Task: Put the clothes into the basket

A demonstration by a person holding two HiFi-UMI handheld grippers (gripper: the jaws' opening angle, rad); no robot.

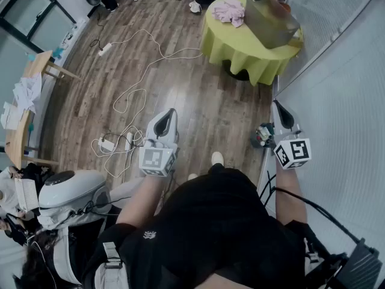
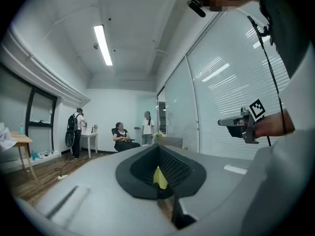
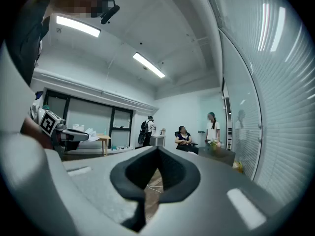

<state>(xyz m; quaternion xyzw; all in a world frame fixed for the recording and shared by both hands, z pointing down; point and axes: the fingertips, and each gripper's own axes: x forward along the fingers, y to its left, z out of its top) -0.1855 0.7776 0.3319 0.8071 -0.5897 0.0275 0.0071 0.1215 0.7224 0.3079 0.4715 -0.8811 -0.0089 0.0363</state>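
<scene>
Way across the wood floor [image 1: 192, 95], pink clothes [image 1: 228, 11] lie beside the basket [image 1: 271, 20] on the green table [image 1: 240, 53], so our left gripper [image 1: 168, 118] and right gripper [image 1: 281, 110] ride level, clenched empty.

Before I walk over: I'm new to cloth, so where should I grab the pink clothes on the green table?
Probably pinch a raised fold atop the pink clothes, coming from above on their open left side: the heap lies crumpled, with the basket close on its right.
</scene>
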